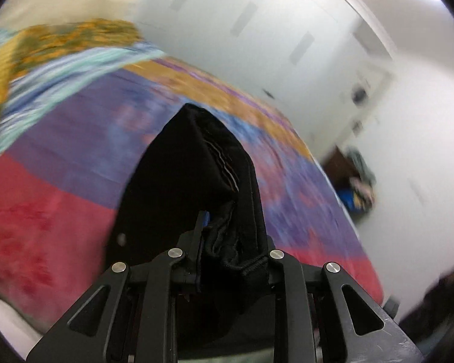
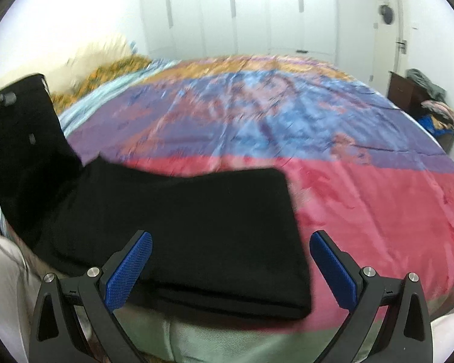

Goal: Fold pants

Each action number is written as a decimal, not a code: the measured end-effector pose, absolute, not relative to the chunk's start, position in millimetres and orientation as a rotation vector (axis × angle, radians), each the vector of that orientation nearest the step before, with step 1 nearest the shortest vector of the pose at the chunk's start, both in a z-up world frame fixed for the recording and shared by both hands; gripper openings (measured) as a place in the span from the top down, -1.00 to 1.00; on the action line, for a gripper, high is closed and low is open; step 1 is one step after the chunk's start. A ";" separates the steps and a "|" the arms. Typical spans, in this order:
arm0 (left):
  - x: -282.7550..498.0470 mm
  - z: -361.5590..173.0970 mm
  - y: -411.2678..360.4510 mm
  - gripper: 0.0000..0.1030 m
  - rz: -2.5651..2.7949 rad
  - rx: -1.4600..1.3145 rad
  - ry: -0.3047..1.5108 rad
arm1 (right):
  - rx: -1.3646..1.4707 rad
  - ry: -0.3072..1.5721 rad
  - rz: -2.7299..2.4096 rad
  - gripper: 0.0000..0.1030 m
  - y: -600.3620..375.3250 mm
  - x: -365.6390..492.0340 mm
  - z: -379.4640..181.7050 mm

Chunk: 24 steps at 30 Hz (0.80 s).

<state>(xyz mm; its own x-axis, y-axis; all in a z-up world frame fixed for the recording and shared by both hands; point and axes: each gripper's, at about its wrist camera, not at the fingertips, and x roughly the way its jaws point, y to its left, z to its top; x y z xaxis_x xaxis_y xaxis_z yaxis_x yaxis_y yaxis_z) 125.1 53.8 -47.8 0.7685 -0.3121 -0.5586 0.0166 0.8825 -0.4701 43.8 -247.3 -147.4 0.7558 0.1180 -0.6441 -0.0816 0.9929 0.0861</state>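
Observation:
Black pants (image 2: 181, 227) lie folded along the near edge of the bed, on a red, purple and blue bedspread (image 2: 348, 181). Their left end rises off the bed (image 2: 24, 151) up to my left gripper (image 2: 3, 98) at the far left. In the left wrist view, my left gripper (image 1: 227, 227) is shut on a bunched edge of the pants (image 1: 181, 181). The cloth drapes over its fingers and hangs down ahead of it. My right gripper (image 2: 230, 237) stands open just above the pants' near part, its blue pads (image 2: 130, 269) wide apart with nothing pinched.
White wardrobe doors (image 2: 236, 15) and a door (image 2: 387, 15) stand behind the bed. A dark cabinet with a heap of clothes (image 2: 423, 99) is at the right. Yellow patterned bedding (image 2: 115, 66) lies at the bed's head. Pale green cloth (image 2: 196, 332) hangs at the near edge.

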 end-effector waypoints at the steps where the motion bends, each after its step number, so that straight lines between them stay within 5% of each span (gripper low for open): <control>1: 130.1 -52.4 36.0 0.61 -0.210 -0.431 0.697 | 0.077 0.695 0.089 -1.00 -255.1 43.6 -145.1; 10: 182.7 -175.0 -122.1 0.44 -0.268 -0.021 1.024 | 0.241 0.719 -0.054 -1.00 -312.2 51.4 -151.8; 13: 164.4 -171.9 -151.6 0.23 -0.239 0.206 0.967 | 0.247 0.713 -0.067 -1.00 -318.3 48.4 -150.6; 14: 160.1 -167.0 -154.5 -0.07 -0.244 0.236 0.967 | 0.248 0.713 -0.068 -1.00 -319.2 48.4 -150.6; 20: 119.9 -102.1 -80.3 -0.78 -0.312 -0.024 0.818 | 0.249 0.707 -0.073 -1.00 -320.0 50.8 -150.5; 24: 116.0 -104.6 12.3 -0.78 -0.093 -0.248 0.765 | 0.271 0.721 -0.031 -1.00 -321.3 51.4 -153.1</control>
<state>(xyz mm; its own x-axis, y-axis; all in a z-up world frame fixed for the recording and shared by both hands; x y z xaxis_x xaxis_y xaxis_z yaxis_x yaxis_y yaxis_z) 116.0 12.3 -104.6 0.7188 -0.1727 -0.6734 -0.0072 0.9668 -0.2556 51.4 -321.3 -153.1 0.7520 0.0652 -0.6560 0.1210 0.9645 0.2346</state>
